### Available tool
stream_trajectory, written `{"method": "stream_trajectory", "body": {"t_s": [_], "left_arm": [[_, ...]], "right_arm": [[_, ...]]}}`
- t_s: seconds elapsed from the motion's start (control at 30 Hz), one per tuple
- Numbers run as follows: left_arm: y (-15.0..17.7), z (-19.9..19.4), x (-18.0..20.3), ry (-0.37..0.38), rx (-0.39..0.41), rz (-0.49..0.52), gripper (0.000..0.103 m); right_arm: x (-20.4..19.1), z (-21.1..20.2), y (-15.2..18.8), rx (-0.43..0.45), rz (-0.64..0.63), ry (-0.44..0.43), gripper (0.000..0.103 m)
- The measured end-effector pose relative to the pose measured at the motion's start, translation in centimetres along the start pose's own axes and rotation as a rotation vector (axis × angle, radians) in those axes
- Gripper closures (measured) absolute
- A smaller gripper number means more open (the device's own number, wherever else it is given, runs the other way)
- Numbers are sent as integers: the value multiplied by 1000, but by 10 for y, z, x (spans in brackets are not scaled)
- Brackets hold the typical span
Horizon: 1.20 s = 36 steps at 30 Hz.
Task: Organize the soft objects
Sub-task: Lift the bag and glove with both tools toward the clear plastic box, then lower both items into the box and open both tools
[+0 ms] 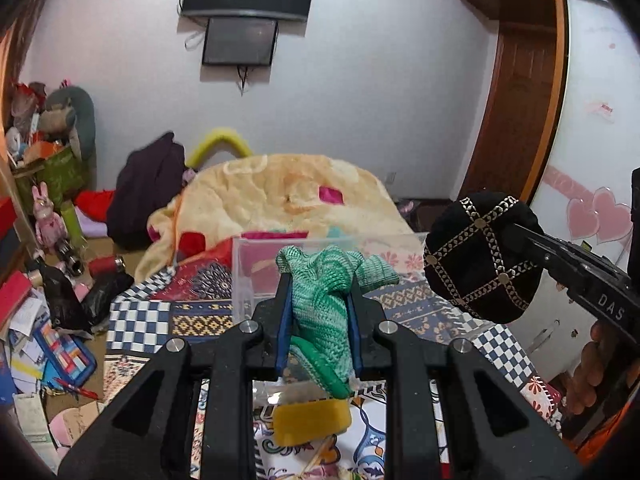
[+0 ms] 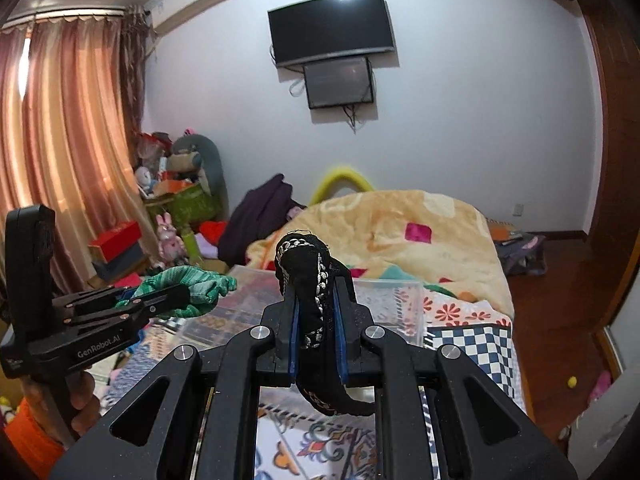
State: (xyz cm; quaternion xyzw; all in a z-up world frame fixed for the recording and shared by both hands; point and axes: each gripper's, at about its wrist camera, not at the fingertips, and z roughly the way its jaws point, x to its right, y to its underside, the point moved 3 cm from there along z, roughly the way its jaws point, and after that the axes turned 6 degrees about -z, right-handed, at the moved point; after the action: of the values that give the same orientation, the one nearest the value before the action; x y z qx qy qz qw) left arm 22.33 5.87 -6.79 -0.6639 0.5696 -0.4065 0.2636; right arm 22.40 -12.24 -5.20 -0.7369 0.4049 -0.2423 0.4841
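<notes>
Bedroom, white walls, a dark wall TV (image 2: 331,27) with a smaller dark screen (image 2: 339,82) just under it, pink curtains (image 2: 60,152) at far left, wood door frame at right. Bed takes up most of the scene: patchwork bedspread (image 1: 168,320) with checker, floral and geometric prints, and a fluffy cream blanket (image 1: 288,196) heaped at the far end. Clear plastic bin (image 1: 244,276), rigid and boxy, sits on the bedspread in front of the blanket. Floor at left is cluttered with papers, bags and plush toys; a grey plush (image 2: 200,164) sits on a green box in the far corner. Left gripper (image 1: 319,304) is clamped tight on a green knit cloth (image 1: 324,296), ribbed and soft, bunched between the blue pads and held in the air near the bin's near side. Right gripper (image 2: 316,312) is pinched on a black cap (image 1: 480,256), velvety, rounded, with a gold lattice trim and studs; it hangs in the air to the right of the cloth, apart from it. A yellow flat block (image 1: 312,420) lies on the bedspread below the left gripper.
</notes>
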Motion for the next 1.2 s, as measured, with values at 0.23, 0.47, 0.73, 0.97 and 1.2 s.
{"method": "stream_trajectory", "body": {"t_s": [0.23,0.47,0.73,0.97,1.2], "left_arm": [[1,44,0,-10,-112,3,80],[9,77,0,-42,-205,21,80],[19,83,2,-60,-236,41,68],[16,63,7,-68,-182,68,41],[19,15,16,-33,-114,104,33]], "right_arm": [[4,31,7,-85,-22,29,90],[2,61,13,-181,-52,27,90],[-8,67,25,-237,-88,-9,86],[-8,55,22,-228,-84,-25,61],[-12,14,10,-148,-86,-50,57]]}}
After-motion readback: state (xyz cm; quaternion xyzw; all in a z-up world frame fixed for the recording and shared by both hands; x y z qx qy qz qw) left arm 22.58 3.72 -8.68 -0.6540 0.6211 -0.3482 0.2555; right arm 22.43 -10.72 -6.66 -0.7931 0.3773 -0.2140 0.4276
